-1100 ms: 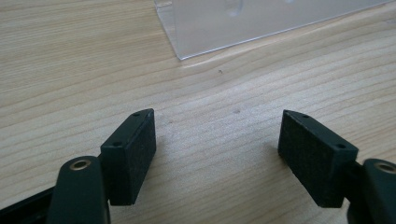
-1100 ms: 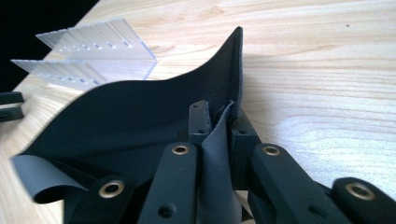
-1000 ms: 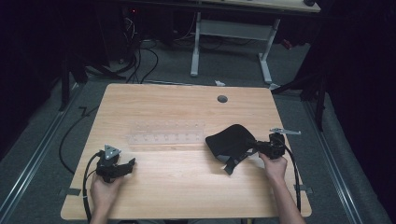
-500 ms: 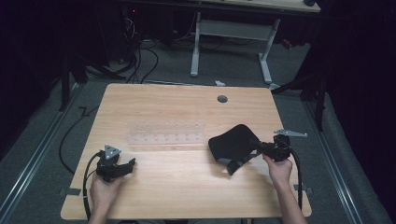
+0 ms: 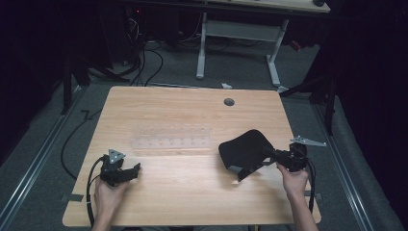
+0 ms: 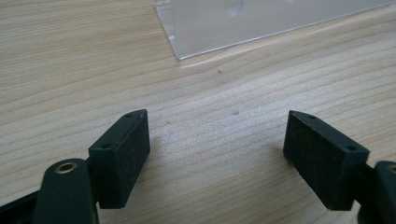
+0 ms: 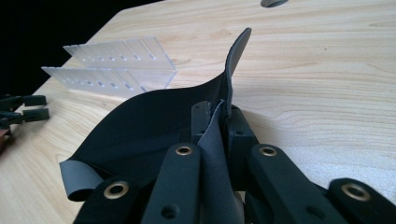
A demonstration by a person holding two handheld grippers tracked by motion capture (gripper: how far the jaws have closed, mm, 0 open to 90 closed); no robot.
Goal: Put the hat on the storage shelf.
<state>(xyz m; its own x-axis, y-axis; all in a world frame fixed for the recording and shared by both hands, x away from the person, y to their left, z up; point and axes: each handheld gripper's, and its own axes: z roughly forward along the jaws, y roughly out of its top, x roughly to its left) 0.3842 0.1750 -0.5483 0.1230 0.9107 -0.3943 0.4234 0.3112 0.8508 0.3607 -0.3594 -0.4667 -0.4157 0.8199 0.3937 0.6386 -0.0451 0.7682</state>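
A black flexible sheet [image 5: 244,150], like a mouse pad with a grey underside, lies curled on the right half of the wooden table [image 5: 192,197]. My right gripper [image 5: 270,154] is shut on its right edge; in the right gripper view the sheet [image 7: 154,123] is pinched between the jaws and bends upward. A clear acrylic rack [image 5: 172,136] with a row of holes lies flat at the table's middle. My left gripper [image 5: 131,171] rests near the front left of the table, open, with bare wood between its pads [image 6: 122,156]. The rack's corner [image 6: 224,23] lies just beyond it.
A round cable hole [image 5: 229,102] sits near the table's far edge. A grey plate [image 5: 308,141] juts from the right gripper past the table's right edge. Cables trail from both grippers over the front edge. A white desk frame [image 5: 240,33] stands on the floor behind.
My right gripper has drawn back to the right with the sheet's edge in it, dragging the sheet a little rightward. The left gripper has stayed still.
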